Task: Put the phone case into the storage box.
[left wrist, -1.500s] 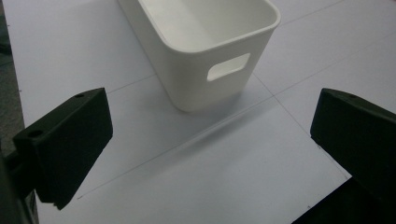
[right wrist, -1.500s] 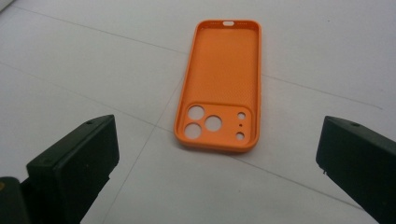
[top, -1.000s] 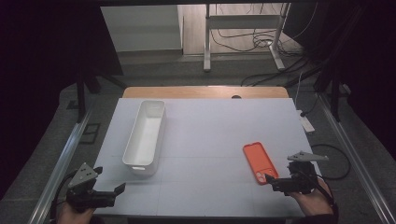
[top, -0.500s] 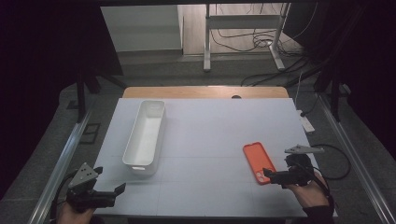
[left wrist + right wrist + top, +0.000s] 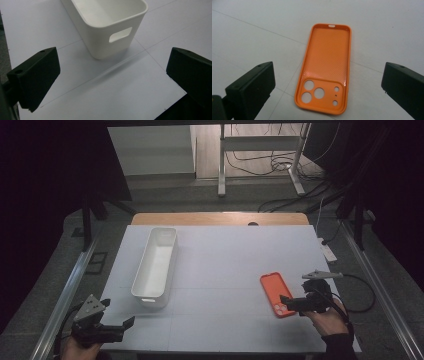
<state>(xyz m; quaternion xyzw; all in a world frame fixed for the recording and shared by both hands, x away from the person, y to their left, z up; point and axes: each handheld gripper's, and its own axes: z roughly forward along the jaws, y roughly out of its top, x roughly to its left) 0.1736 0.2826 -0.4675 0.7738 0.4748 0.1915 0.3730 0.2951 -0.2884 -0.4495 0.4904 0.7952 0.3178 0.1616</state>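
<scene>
An orange phone case (image 5: 276,294) lies inside-up on the white table (image 5: 235,255) at the right front; its camera holes (image 5: 315,93) face my right gripper. My right gripper (image 5: 290,305) is open at the case's near end, with a jaw standing off on either side (image 5: 327,90) and not touching it. A long white bin (image 5: 156,265) with a handle slot (image 5: 120,34) stands empty at the left. My left gripper (image 5: 122,329) is open near the front left corner, a short way before the bin's near end (image 5: 112,77).
A wooden table edge (image 5: 220,218) shows behind the white top. Metal rails (image 5: 60,310) run along both sides. A white power strip (image 5: 327,251) lies off the right edge. Cables and metal legs (image 5: 260,165) stand on the floor beyond.
My right gripper has moved left to the phone case's near end, so its jaws now straddle it. The left gripper, the bin and the case have stayed put.
</scene>
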